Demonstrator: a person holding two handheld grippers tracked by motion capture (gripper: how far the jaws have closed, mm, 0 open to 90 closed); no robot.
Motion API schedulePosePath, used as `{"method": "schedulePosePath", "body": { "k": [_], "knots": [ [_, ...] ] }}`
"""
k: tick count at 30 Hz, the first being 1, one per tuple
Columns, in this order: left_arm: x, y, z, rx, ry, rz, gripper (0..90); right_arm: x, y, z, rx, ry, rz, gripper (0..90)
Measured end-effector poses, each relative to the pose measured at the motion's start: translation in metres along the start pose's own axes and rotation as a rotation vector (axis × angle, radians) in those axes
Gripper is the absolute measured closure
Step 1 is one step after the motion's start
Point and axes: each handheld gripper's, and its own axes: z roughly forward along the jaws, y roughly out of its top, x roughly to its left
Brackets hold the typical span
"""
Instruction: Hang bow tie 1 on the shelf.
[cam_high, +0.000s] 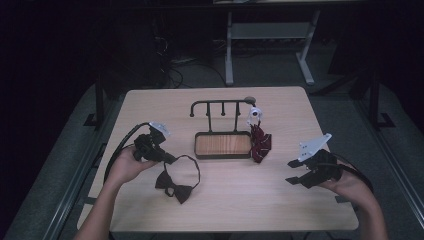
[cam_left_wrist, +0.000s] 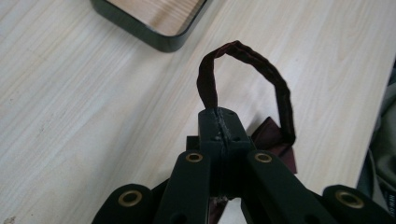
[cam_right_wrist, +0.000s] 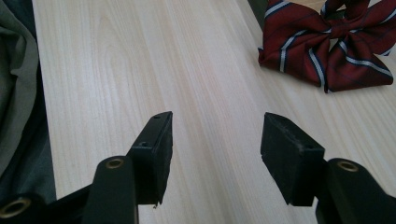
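Bow tie (cam_high: 173, 186) strap (cam_left_wrist: 252, 65), clamped in the left tongs (cam_left_wrist: 219, 122) near the surface's left edge, may slip free if lifted abruptly; right tongs (cam_right_wrist: 215, 140) stand released.

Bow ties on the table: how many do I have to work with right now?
2. The dark bow tie lies near the front left, its strap clamped in the left gripper. The striped red bow tie lies beside the right end of the tray.

Left tool (cam_high: 169, 159) grips dark bow tie (cam_high: 174, 186) strap; right tool (cam_high: 294, 172) open nr striped tie (cam_high: 260, 142).
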Motion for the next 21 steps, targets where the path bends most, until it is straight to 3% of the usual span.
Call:
{"method": "schedulePosePath", "body": {
  "k": [21],
  "knots": [
    [-0.01,0.025,-0.03,0.0,0.016,0.049,89.5,-0.001,-0.001,0.0,-0.016,0.008,0.013,41.9]
  ]
}}
